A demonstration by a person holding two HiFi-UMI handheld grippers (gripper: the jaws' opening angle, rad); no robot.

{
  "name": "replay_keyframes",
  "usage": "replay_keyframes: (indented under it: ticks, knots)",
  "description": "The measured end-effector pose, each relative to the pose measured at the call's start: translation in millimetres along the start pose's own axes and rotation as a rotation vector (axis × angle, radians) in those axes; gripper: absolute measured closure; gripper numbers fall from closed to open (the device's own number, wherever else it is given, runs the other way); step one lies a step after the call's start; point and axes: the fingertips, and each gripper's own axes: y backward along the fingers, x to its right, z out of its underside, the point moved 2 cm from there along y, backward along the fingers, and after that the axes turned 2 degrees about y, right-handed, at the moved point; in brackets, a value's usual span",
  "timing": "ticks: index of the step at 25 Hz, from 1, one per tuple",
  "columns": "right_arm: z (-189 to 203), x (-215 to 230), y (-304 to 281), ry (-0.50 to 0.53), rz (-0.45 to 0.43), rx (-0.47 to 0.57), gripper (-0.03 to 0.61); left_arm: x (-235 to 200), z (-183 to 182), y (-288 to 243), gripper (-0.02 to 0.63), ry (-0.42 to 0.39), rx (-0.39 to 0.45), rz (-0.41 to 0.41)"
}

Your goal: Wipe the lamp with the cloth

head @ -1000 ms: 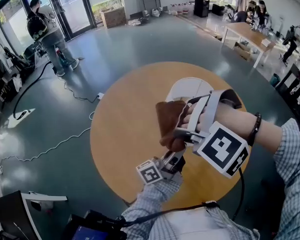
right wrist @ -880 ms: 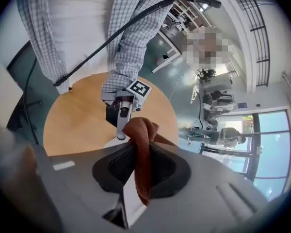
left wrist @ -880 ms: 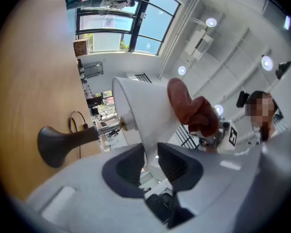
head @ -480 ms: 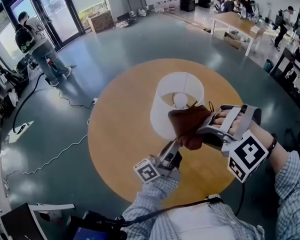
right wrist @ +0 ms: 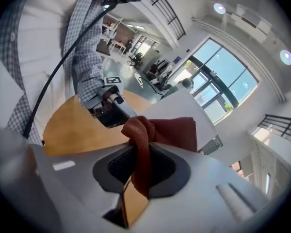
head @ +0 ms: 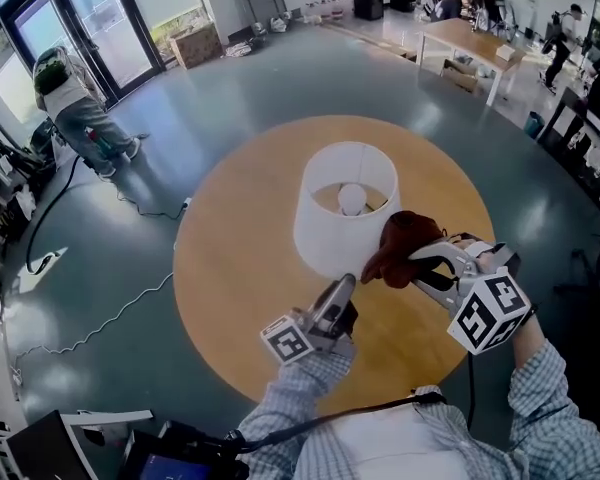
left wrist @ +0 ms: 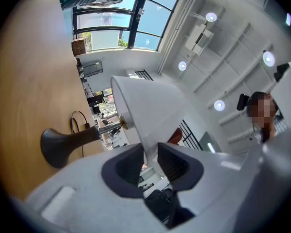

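Note:
A lamp with a white shade (head: 342, 208) stands on the round wooden table (head: 235, 298); its bulb (head: 352, 199) shows through the open top. My left gripper (head: 345, 284) is shut on the shade's lower rim (left wrist: 146, 114), and the dark lamp base (left wrist: 58, 144) shows beyond it. My right gripper (head: 408, 260) is shut on a bunched rust-brown cloth (head: 402, 241). The cloth (right wrist: 157, 130) lies against the shade's right side (right wrist: 184, 103).
A person (head: 72, 103) stands by the glass doors at far left. Cables (head: 110, 308) trail over the grey floor left of the table. Desks with people (head: 470, 38) are at the back right. The lamp's cord (left wrist: 77, 123) lies on the table.
My right gripper rolled and carried the cloth from the near front of the shade round to its right side and lower. The left gripper kept its hold on the rim.

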Motion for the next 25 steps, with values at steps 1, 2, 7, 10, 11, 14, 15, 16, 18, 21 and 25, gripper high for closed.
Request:
replay_keyframes:
  ticks: [1, 2, 7, 10, 11, 14, 15, 16, 18, 21, 25]
  knots:
    - [3.8, -2.0, -2.8, -0.042, 0.017, 0.013, 0.515, -0.2, 0.1, 0.2, 0.528, -0.001, -0.005, -0.001]
    - [7.1, -4.4, -5.6, -0.081, 0.033, 0.024, 0.515, -0.1, -0.4, 0.4, 0.528, -0.006, -0.010, -0.002]
    - [26.0, -20.5, -20.8, -0.278, 0.084, 0.055, 0.515, 1.5, -4.2, 0.7, 0.528, -0.015, -0.013, -0.005]
    - [46.0, -40.2, -31.9, -0.404, 0.084, 0.050, 0.515, 3.1, -2.8, -1.1, 0.528, -0.016, -0.013, -0.006]
    - [52.8, -50.1, -38.1, -0.441, 0.073, 0.043, 0.515, 3.0, -2.6, -1.5, 0.528, -0.019, -0.015, -0.006]
    - [68.6, -92.4, -65.0, -0.521, -0.011, -0.002, 0.515, -0.1, -3.1, -2.2, 0.526, -0.022, -0.020, -0.007]
    - [71.2, -111.5, -75.0, -0.531, -0.056, -0.024, 0.515, -0.3, -3.4, -2.4, 0.526, -0.022, -0.020, -0.008]
    - [72.5, -132.7, -84.4, -0.530, -0.109, -0.051, 0.517, 0.3, -3.3, -2.4, 0.526, -0.022, -0.019, -0.008]
    - [71.2, -173.9, -99.7, -0.502, -0.219, -0.104, 0.516, 1.9, -2.8, -2.3, 0.526, -0.020, -0.019, -0.008]
    - [66.3, -213.8, -115.9, -0.463, -0.322, -0.157, 0.515, 1.6, -3.4, -1.2, 0.525, -0.014, -0.022, -0.006]
    - [64.5, -231.7, -124.0, -0.459, -0.348, -0.187, 0.514, 3.9, -1.4, 1.2, 0.514, 0.017, -0.012, 0.012]
